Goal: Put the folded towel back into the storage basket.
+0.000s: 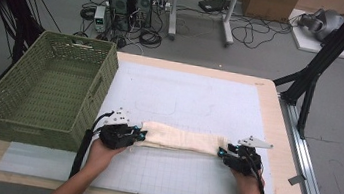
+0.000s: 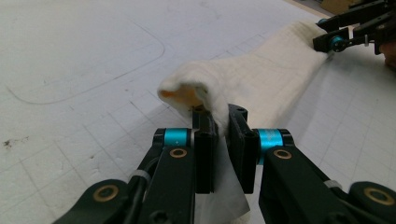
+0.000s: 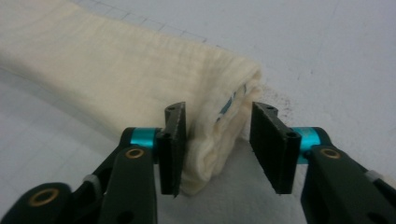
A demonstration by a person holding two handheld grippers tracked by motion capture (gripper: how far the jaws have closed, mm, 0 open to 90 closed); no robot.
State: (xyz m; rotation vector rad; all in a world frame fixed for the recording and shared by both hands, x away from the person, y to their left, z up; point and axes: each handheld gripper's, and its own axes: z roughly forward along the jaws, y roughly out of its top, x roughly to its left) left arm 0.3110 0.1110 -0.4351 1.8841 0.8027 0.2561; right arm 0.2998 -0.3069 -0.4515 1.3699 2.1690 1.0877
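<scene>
On the white mat (image 1: 195,100) near the table's front edge lies one cream towel (image 1: 182,138), folded into a long narrow strip running side to side, with a gripper at each end. At its left end the left gripper (image 1: 140,136) is clamped tight on the cloth: in its own view the pads (image 2: 205,154) pinch a bunched corner of the towel (image 2: 261,79), which bulges up just beyond them. At the other end the right gripper (image 1: 222,152) has its jaws partly closed around the folded end but not yet pressing; in the right gripper view the left pad (image 3: 173,144) touches the layered edge of the towel (image 3: 116,74), while the right pad stands clear of it. To do this step well, I would judge, the right jaws should finish closing over all the layers at once, deep enough that none slips out, while the left grip stays firm. Only then should both ends rise together, level and lightly taut, so the fold keeps its shape. Just left of the mat stands one green basket (image 1: 85,108), apparently empty, its near corner close to the left gripper. Count: one towel, one basket, one mat, two grippers.
</scene>
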